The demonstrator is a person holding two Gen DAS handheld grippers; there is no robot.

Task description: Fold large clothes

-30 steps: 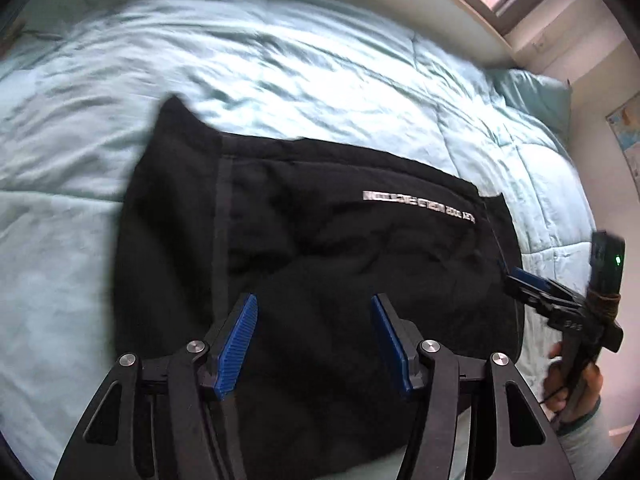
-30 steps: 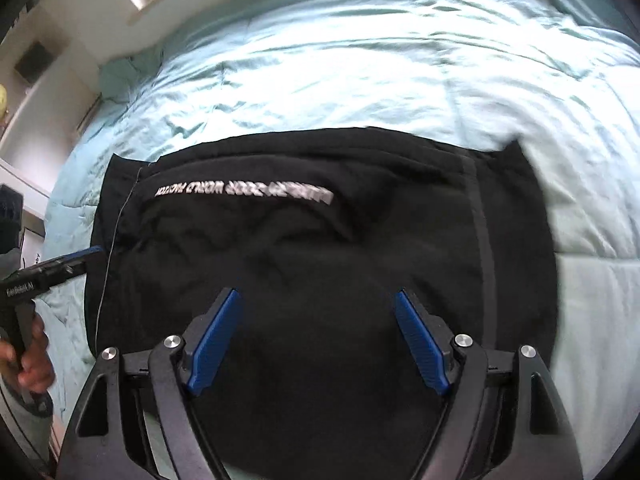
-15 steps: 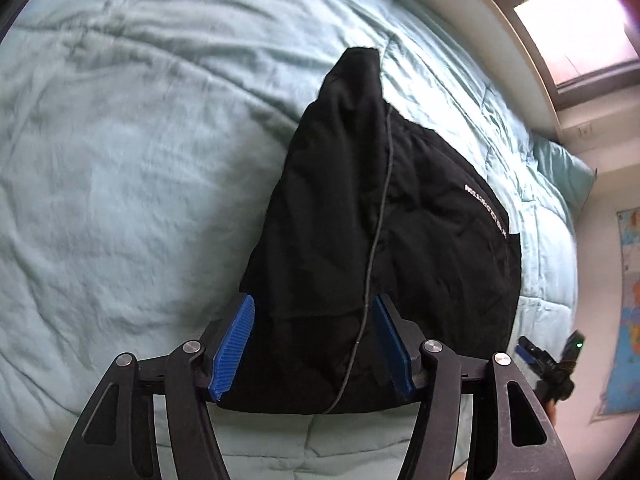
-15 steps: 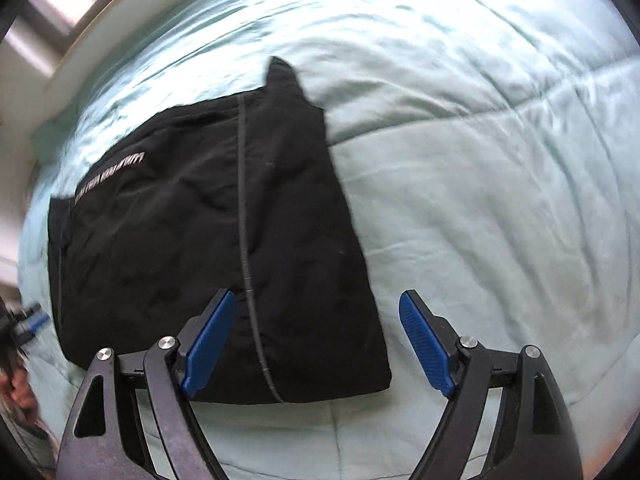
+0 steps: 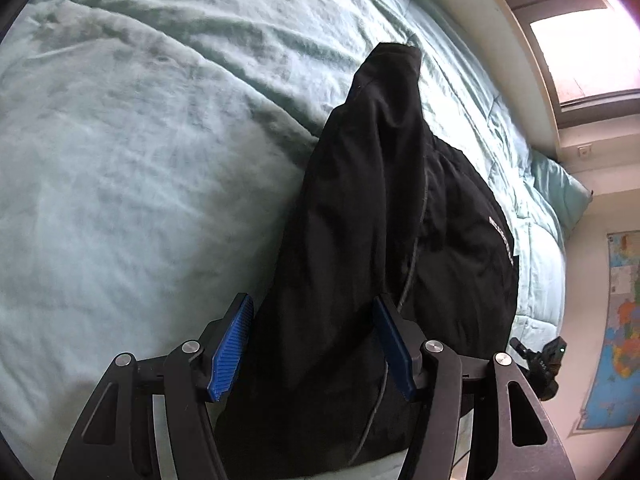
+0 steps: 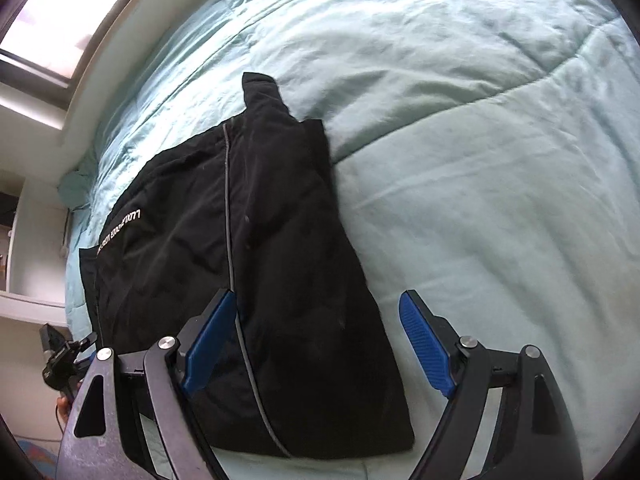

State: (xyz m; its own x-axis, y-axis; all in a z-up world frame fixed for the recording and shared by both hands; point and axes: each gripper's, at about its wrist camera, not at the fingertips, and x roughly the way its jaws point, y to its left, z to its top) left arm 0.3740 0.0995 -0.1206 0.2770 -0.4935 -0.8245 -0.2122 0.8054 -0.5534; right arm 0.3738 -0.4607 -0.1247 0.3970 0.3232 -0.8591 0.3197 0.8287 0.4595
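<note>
A large black garment point(image 5: 360, 264) with a thin grey piping line and white lettering lies folded flat on a light teal bed cover point(image 5: 120, 168). It also shows in the right wrist view point(image 6: 256, 248). My left gripper point(image 5: 312, 344) is open and hovers just above the garment's near edge, one blue pad on each side of it. My right gripper point(image 6: 316, 344) is open above the garment's near right corner; its left pad is over the cloth, its right pad over the bed cover point(image 6: 500, 160). Neither holds anything.
A window point(image 5: 576, 32) and sill run along the far side of the bed, with a teal pillow point(image 5: 560, 188) at the right. A wall map point(image 5: 620, 328) hangs at the right. The other gripper shows at each view's edge point(image 5: 540, 364) point(image 6: 64, 356).
Both grippers have swung from over the garment's middle to its side edge and moved closer. The garment now appears end-on, and lies as it did before.
</note>
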